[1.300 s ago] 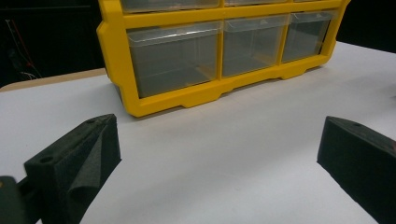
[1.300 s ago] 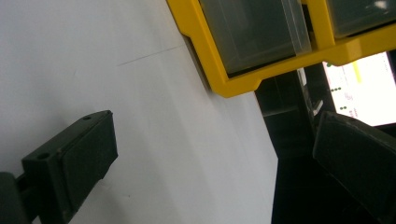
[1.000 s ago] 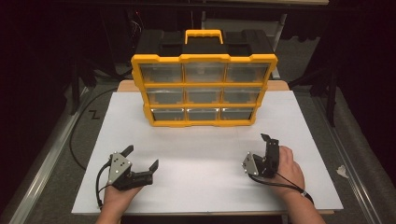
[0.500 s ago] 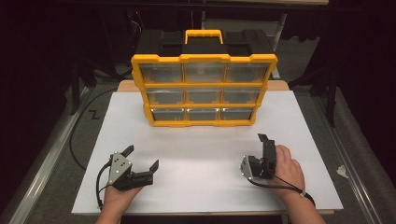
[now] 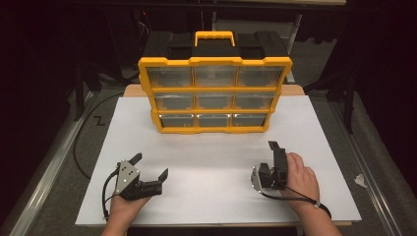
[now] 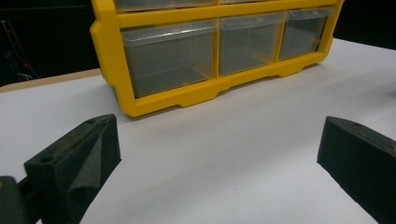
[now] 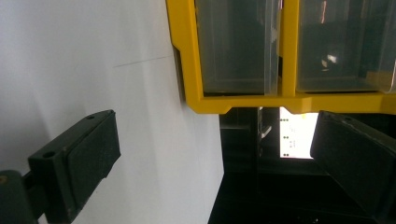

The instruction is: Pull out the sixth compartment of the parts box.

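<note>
My left tongs [image 5: 150,166] and right tongs [image 5: 273,157], both spread empty, rest on the white bench [image 5: 211,162] before the yellow drawer organizer [image 5: 215,93].

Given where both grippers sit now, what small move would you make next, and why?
Probably bring the right gripper forward toward the yellow drawer organizer. Both grippers are open and empty on the white tabletop, well short of its closed clear drawers; the right one is turned on its side, the left gripper lies level.
</note>
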`<state>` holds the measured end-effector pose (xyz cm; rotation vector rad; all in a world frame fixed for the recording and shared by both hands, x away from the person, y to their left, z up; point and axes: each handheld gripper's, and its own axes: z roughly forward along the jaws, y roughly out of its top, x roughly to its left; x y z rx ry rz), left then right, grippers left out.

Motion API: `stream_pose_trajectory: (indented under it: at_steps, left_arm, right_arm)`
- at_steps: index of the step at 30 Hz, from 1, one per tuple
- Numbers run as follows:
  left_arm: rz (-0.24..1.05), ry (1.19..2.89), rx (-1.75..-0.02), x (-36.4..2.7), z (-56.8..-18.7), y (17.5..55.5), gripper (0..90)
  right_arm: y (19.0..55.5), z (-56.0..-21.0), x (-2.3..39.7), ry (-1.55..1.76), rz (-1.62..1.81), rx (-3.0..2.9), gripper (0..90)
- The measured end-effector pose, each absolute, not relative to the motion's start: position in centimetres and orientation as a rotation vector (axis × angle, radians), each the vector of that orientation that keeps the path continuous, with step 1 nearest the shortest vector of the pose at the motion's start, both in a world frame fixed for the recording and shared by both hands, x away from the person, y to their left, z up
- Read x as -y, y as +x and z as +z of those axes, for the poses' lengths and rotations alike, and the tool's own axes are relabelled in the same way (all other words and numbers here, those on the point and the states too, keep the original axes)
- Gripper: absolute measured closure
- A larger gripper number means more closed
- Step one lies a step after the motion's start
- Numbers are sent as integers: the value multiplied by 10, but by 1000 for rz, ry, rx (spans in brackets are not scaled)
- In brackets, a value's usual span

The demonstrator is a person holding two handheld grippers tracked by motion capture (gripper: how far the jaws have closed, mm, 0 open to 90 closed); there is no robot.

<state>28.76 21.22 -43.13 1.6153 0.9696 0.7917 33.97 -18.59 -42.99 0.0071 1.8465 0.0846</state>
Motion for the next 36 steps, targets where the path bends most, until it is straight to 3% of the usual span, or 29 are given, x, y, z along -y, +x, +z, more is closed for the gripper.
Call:
stream_pose_trajectory:
  at_steps: [18, 23, 36]
  left_arm:
    - [815, 1624, -969, -212, -431, 290, 2]
    - [814, 1626, -965, -212, -431, 290, 2]
    - [801, 1624, -948, -211, -431, 290, 2]
  right_arm:
    - [334, -436, 175, -32, 108, -1802, 271]
    - [338, -441, 172, -16, 126, -1774, 384]
    - [360, -435, 162, 22, 115, -1730, 468]
